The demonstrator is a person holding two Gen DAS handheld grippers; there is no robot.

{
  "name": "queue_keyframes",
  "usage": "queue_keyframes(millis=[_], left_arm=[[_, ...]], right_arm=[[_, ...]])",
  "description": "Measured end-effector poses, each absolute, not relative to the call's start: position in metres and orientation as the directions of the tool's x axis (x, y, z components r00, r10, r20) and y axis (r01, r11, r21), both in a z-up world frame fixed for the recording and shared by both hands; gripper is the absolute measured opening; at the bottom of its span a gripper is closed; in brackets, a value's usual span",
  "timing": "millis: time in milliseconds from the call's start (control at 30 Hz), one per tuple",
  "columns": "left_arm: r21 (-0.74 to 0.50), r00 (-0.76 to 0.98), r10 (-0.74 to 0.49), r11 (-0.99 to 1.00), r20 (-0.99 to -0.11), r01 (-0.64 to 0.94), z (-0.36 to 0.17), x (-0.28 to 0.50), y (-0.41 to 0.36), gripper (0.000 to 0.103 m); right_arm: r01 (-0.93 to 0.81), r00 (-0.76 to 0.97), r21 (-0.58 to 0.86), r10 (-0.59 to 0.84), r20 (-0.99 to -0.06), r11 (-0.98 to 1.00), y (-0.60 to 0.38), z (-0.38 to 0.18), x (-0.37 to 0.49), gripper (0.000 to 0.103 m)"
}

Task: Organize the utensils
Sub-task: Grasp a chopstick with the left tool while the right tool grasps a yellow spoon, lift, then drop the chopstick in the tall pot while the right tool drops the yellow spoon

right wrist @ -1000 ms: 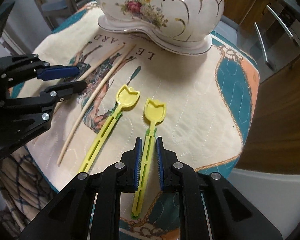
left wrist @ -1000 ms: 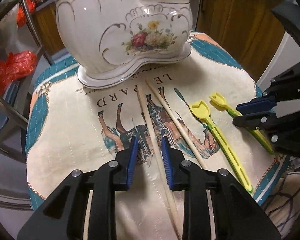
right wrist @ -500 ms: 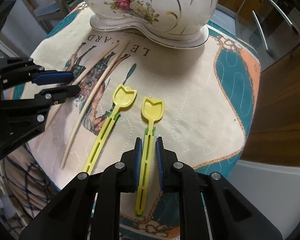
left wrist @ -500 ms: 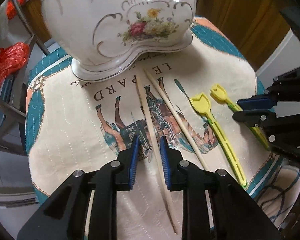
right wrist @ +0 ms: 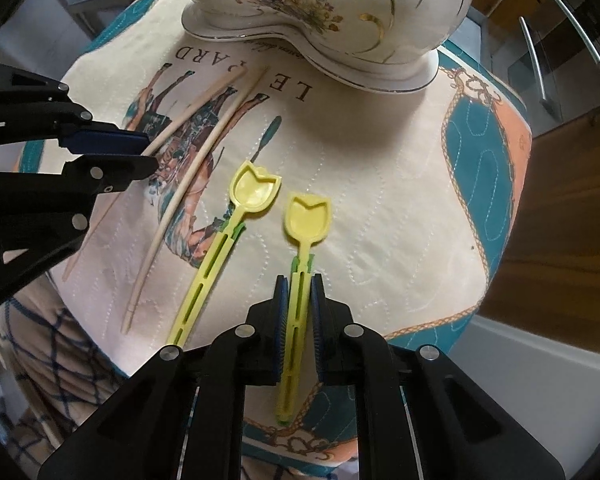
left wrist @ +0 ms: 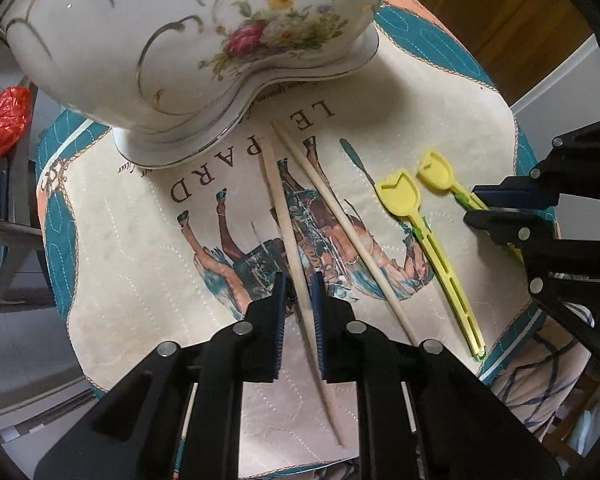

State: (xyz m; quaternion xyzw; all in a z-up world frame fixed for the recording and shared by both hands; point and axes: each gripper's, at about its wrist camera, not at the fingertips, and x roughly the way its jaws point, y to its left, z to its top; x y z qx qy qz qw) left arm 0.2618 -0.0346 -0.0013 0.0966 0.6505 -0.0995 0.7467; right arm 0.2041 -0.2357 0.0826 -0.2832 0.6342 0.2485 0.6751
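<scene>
Left wrist view: left gripper (left wrist: 300, 280), pointing down, its fingers (left wrist: 279, 292) just drawn in onto a wooden chopstick (left wrist: 288, 232), which lies between the pads; grip judged made or all but made. The stick's long axis runs away from the fingers toward the ceramic holder (left wrist: 188, 40), which stands at the far side of the quilted mat (left wrist: 120, 240). A second chopstick (left wrist: 340, 220) lies just beside it to the right, near parallel and apart from it. Further right a yellow spoon (left wrist: 420, 224) lies free; the right gripper (left wrist: 496, 208) is over the outer spoon (left wrist: 436, 170). The mat's near edge is close under the fingers, so room for moving lies upward and toward the holder. Right wrist view: right gripper (right wrist: 298, 300), pointing down, fingers (right wrist: 318, 312) nearly closed about the slotted handle of the outer spoon (right wrist: 306, 220); slim gaps show beside the handle, so actual contact cannot be told. The spoon's bowl points toward the holder (right wrist: 340, 12), its handle end at the mat's (right wrist: 380, 200) near edge. The free spoon (right wrist: 256, 188) lies just left, apart, near parallel. The left gripper (right wrist: 148, 152) is seen at the left on the chopstick (right wrist: 204, 94), the second one (right wrist: 192, 176) lying between it and the spoons. Each hand is nearest its own piece; bare mat lies between spoons and holder.
</scene>
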Motion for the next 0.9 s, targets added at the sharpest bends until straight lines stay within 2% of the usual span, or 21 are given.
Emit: queue_keyframes(millis=[67,267,433,700,900], left_arm=[[0.018,0.146,-0.024,0.961,-0.989,0.276,-0.001,0.262,-0.034,0.006],[-0.015,0.205,-0.072,0.963,-0.976,0.270,0.009,0.255,-0.027,0.005],[-0.062,0.311,-0.145,0.963,-0.939,0.263,0.040,0.239,-0.008,0.005],[-0.135,0.529,-0.236,0.965,-0.815,0.223,0.095,0.211,0.036,0.005],[-0.195,0.644,-0.278,0.961,-0.713,0.198,0.125,0.213,0.054,0.005]], right_arm=[[-0.689,0.077,-0.058,-0.007,-0.997,0.722,-0.238,0.084,0.200,0.010],[-0.683,0.094,-0.055,0.014,-0.995,0.729,-0.247,0.090,0.194,0.010],[-0.672,0.135,-0.023,0.092,-0.987,0.740,-0.259,0.113,0.202,0.010],[-0.640,0.208,0.088,0.283,-0.936,0.763,-0.272,0.145,0.212,0.010],[-0.620,0.297,0.178,0.439,-0.848,0.764,-0.273,0.174,0.224,0.010]])
